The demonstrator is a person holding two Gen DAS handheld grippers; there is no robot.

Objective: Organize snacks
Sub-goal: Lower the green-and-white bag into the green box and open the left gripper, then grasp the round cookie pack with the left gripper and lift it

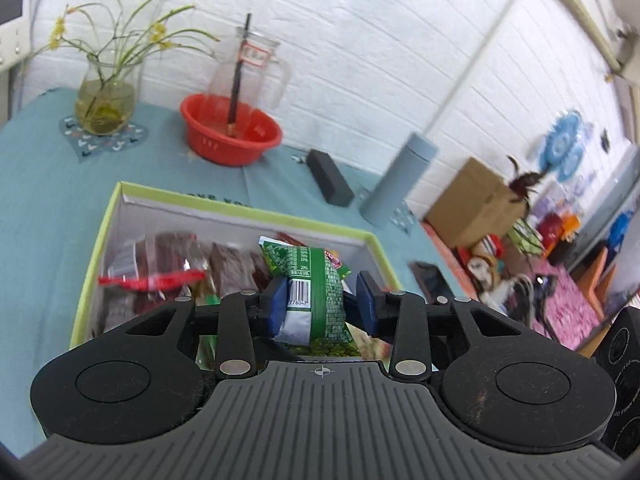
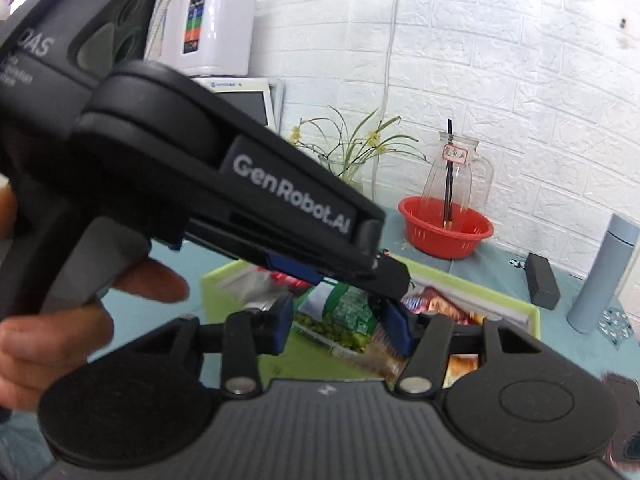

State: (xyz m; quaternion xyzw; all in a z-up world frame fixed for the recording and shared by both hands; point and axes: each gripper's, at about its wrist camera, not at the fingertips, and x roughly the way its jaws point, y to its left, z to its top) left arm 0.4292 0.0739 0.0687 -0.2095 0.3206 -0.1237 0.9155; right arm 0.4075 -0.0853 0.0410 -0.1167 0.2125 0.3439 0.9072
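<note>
A green snack packet (image 1: 316,296) with a barcode stands between the blue pads of my left gripper (image 1: 322,300); the left pad touches it and the right pad stands a little off it. It hangs over a green-rimmed white box (image 1: 120,200) that holds red and brown snack packets (image 1: 160,264). In the right wrist view my right gripper (image 2: 340,330) is open above the same box (image 2: 534,314), just behind the left gripper's body (image 2: 240,184), with the green packet (image 2: 344,312) beyond its pads. A hand holds the left gripper.
On the teal tablecloth stand a red basin (image 1: 230,132) with a glass jug (image 1: 256,68), a vase of flowers (image 1: 106,100), a black case (image 1: 330,176), a grey-blue flask (image 1: 396,180) and a phone (image 1: 432,280). A cardboard box (image 1: 476,204) and toys lie on the floor at right.
</note>
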